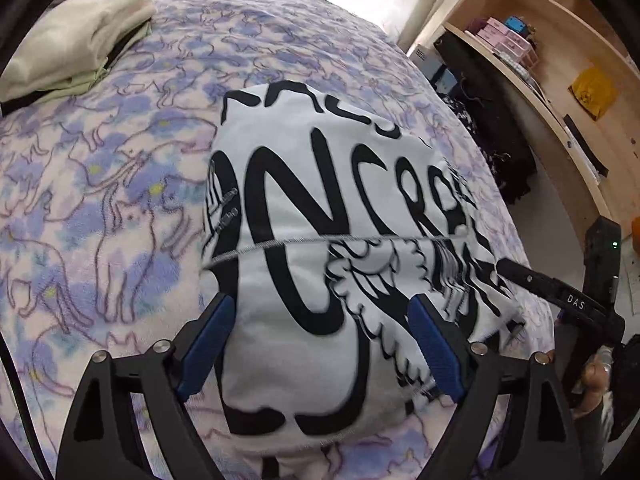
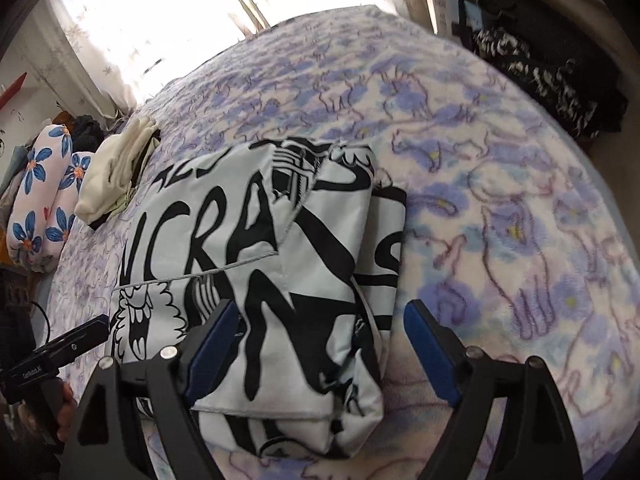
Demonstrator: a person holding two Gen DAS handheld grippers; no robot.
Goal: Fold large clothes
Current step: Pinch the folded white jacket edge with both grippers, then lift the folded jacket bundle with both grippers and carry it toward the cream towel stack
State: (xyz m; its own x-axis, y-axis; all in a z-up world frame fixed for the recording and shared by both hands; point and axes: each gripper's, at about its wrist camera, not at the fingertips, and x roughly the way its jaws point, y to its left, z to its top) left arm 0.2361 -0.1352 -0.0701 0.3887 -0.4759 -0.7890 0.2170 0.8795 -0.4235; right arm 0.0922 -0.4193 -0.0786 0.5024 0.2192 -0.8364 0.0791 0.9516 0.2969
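Note:
A white garment point(image 1: 320, 184) printed with big black letters lies folded into a thick packet on the bed. My left gripper point(image 1: 320, 304) hovers open over its near left part, blue pads wide apart and not pressing the cloth. In the right wrist view the same garment point(image 2: 248, 232) shows its folded right edge. My right gripper point(image 2: 320, 308) stands open there, its left pad over the cloth and its right pad over bare blanket. Each view catches the other tool at its edge, held in a hand.
A fleece blanket point(image 1: 120, 160) with purple cat outlines covers the bed. A folded stack of cream clothes point(image 1: 76, 44) lies at the far left, with a flowered pillow point(image 2: 44, 200) beyond it. Dark clothes point(image 2: 540, 64) and wooden shelves point(image 1: 560, 60) stand to the right of the bed.

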